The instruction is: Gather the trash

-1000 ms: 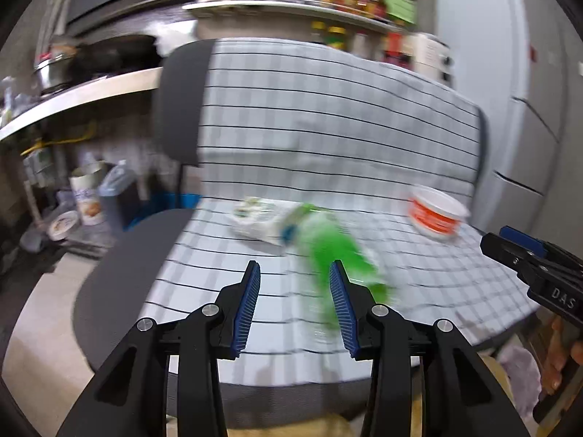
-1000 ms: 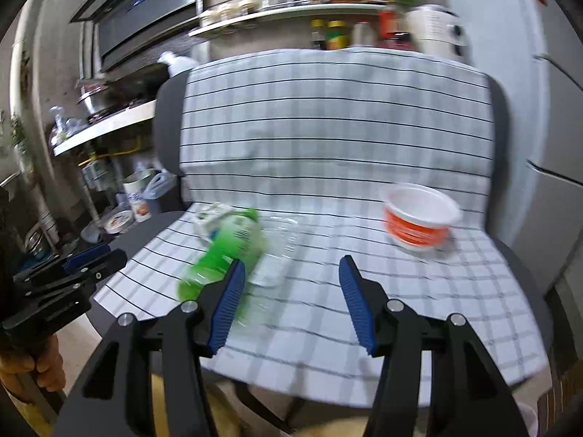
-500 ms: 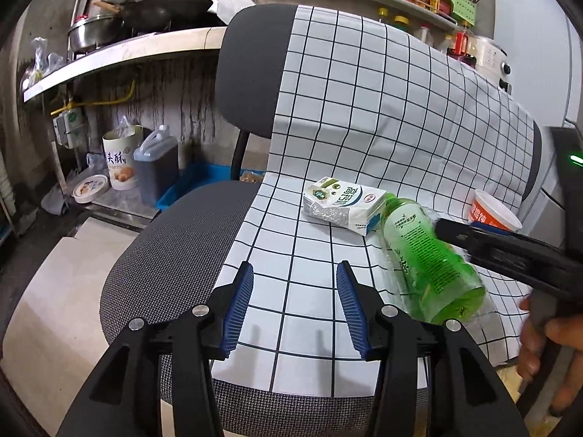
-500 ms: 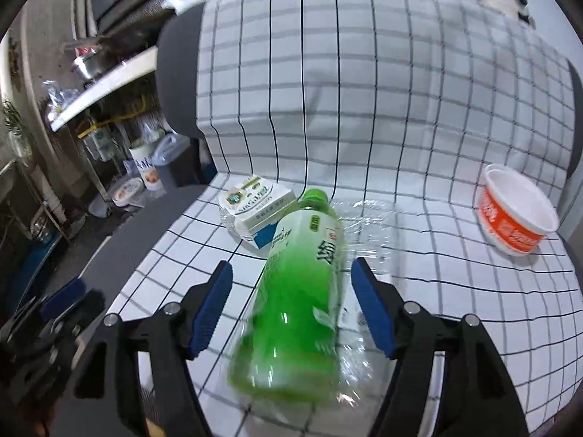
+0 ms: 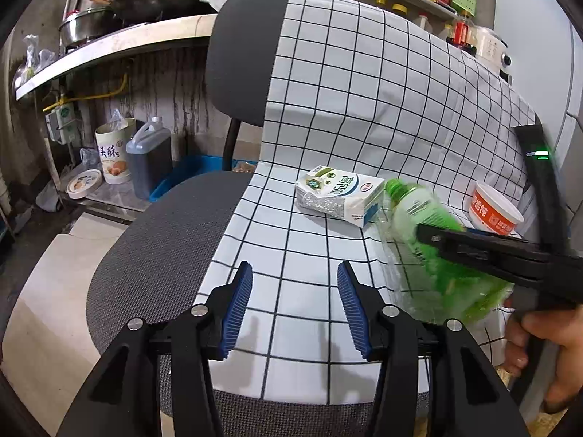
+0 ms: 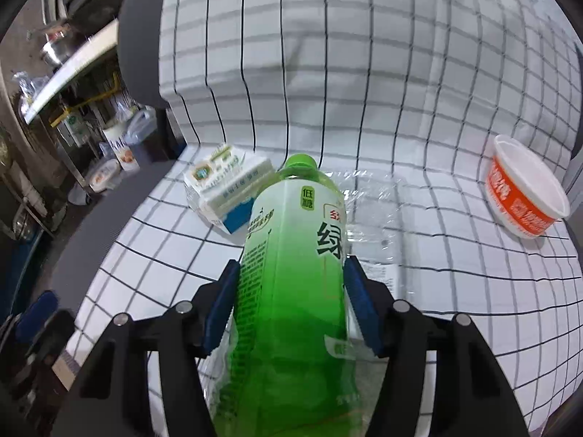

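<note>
A green drink bottle (image 6: pixel 295 218) lies on the checked cloth (image 6: pixel 364 73) over a chair seat, its cap pointing away. My right gripper (image 6: pixel 291 264) straddles the bottle's middle, jaws closing, both blue pads against its sides. In the left wrist view the bottle (image 5: pixel 411 204) is blurred under the right gripper's black finger (image 5: pixel 473 247). A crumpled clear plastic container (image 6: pixel 371 200) lies under and beside the bottle. A white milk carton (image 5: pixel 339 195) rests behind it. My left gripper (image 5: pixel 294 266) hovers over bare cloth near the seat's front, jaws opening with nothing between them.
An orange-and-white paper cup (image 6: pixel 524 196) lies on its side at the right of the seat. The grey chair seat (image 5: pixel 153 255) shows left of the cloth. Jugs, tins and a lid (image 5: pixel 85 184) crowd the floor under a kitchen shelf on the left.
My right gripper moved forward and down over the bottle and its pads came in against the sides. The left gripper swung left earlier, then stayed put while its jaws widened a little.
</note>
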### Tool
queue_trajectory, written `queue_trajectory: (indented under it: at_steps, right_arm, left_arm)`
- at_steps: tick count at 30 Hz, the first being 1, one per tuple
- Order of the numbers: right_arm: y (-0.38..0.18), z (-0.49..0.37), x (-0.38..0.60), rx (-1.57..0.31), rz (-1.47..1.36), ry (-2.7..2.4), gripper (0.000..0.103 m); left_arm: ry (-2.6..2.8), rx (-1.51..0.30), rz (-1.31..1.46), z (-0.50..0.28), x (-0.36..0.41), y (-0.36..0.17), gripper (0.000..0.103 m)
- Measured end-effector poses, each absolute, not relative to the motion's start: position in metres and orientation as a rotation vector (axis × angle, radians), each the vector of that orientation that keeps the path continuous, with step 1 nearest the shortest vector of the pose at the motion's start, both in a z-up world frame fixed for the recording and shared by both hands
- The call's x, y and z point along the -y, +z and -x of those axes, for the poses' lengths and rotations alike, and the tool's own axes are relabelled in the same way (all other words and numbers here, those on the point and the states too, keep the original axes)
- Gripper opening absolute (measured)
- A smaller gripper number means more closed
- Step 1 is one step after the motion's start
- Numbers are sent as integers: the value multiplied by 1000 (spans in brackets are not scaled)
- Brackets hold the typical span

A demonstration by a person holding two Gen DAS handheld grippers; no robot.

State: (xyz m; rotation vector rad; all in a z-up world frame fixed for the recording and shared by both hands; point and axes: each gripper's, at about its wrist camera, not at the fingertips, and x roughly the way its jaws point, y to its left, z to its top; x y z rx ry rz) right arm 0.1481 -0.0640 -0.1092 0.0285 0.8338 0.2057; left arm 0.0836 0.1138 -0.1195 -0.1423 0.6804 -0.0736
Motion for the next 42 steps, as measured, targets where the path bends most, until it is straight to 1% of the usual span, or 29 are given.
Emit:
queue_trajectory:
  at_steps: [2,6,11,13,15,16,17,20,29,37,40,41,42]
  right_arm:
    - [-97,-137,76,-786,-44,209,58]
    - [-70,-109,109,-668,-58,195,58]
    - [-61,-93,136,-613,-62,163,58]
    - [-61,-91,146,-602,-71,151,58]
    - [-62,-90,154,-594,-78,141,58]
    - [-62,-91,158,-591,-79,137,58]
    - [-62,-92,160,-589,-83,135,58]
    - [-64,-98,168,-589,-94,139,58]
    - [-75,-119,189,-598,-137,181,59]
    - [-85,-125,199,-616,-162,202,59]
    - [-84,-122,202,-617,-158,198,59]
    - [-83,-120,203,-614,-158,194,59]
    - [-82,-118,203,-612,-156,190,59]
  left_arm:
    - [-87,-682,143,-88,-110,-119,55]
    - [-142,-681,117,-109,-90,-115,55]
    - [-191,-687,85,-148,-61,-111,56]
    - [-184,-694,68,-167,-47,-109,63]
    - [-161,-705,61,-188,-33,-108,79]
    - [-148,-714,64,-195,-28,-109,84]
    - [-130,-724,75,-203,-24,-110,86]
    - [-72,-748,96,-223,-15,-113,88]
    - [94,-832,173,-263,-10,-129,89]
    - [153,-928,217,-280,-10,-147,89]
    - [160,-927,219,-280,-12,-150,87]
    - [171,-931,213,-280,-13,-150,78]
    - [172,-928,206,-277,-14,-149,62]
